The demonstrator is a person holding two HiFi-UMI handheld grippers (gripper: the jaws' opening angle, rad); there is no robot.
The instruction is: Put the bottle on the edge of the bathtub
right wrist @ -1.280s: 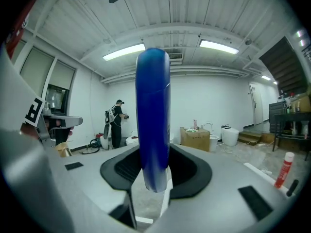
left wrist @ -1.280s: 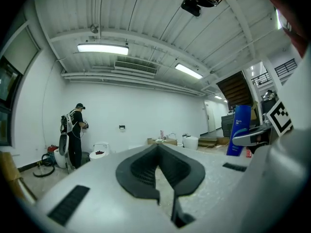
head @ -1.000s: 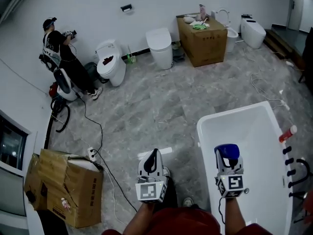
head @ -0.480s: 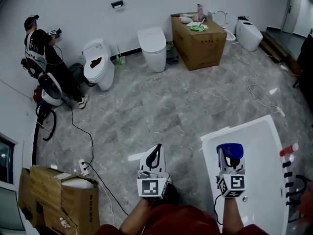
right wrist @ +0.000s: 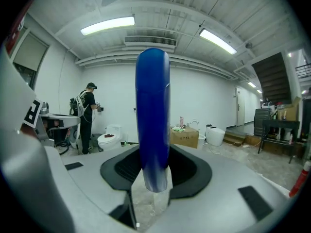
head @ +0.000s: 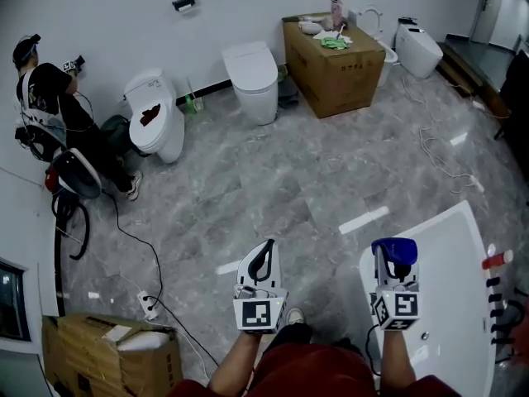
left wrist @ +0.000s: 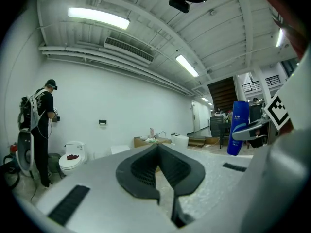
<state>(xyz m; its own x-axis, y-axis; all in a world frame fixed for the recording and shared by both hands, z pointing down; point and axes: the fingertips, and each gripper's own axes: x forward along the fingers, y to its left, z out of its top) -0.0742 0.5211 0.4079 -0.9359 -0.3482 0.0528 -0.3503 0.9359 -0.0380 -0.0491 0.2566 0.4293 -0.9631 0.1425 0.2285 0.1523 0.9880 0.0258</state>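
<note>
R tool (head: 395, 263): clamped on blue bottle (right wrist: 152, 115), upright;
L tool (head: 261, 259): jaws together;
Bathtub (head: 459, 251): white, partly beneath R tool, on grey floor (head: 289, 180)

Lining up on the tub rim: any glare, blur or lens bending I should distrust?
Head view: sharp, edges bowed, glare streaks on the glossy floor, bathtub bright but readable. Right gripper view: heavy fisheye, dark corners, ceiling light blown out; the bottle in the right tool blocks the centre. Left gripper view: same fisheye and vignette, no blur.
</note>
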